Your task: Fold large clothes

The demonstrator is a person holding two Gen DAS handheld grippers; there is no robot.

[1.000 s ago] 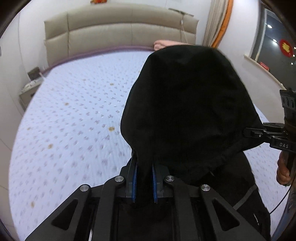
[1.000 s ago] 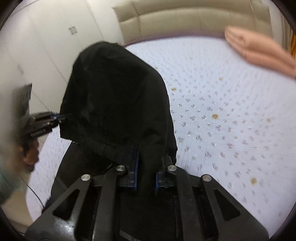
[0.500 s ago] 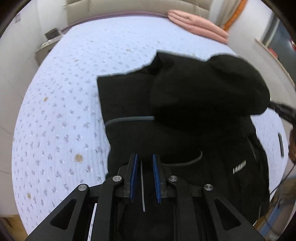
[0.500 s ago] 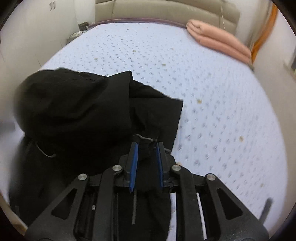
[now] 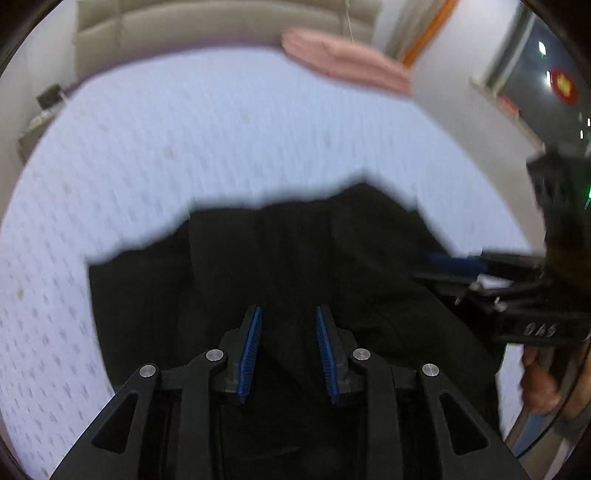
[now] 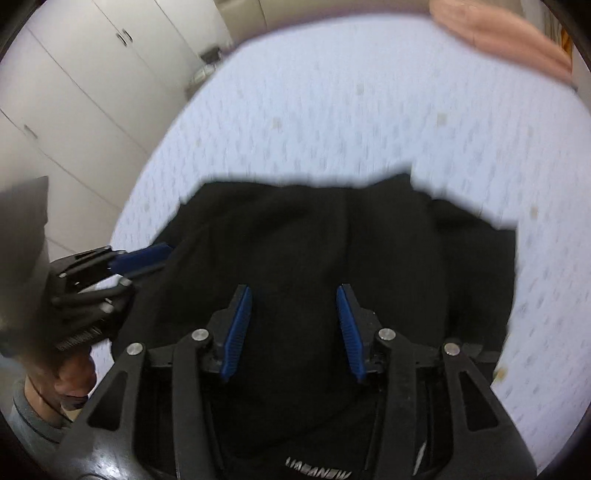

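Black fabric everywhere: the dark garment [image 5: 295, 266] is lying in a folded heap on the bed [image 5: 184, 147], near its closest edge, with the pale dotted sheet showing all around the far side. Left gripper [image 5: 288, 317] hangs right over it, its blue fingers [image 5: 251, 343] parting, nothing pinched between them. Same deal with the right gripper [image 6: 293, 299]: fingers [image 6: 236, 332] spreading wider, just cloth underneath and none clamped. Both views are pretty blurry. Pink folded bedding [image 5: 343, 62] sits up by the beige headboard [image 5: 207, 22], and white wardrobes [image 6: 92, 92] stand alongside the bed.
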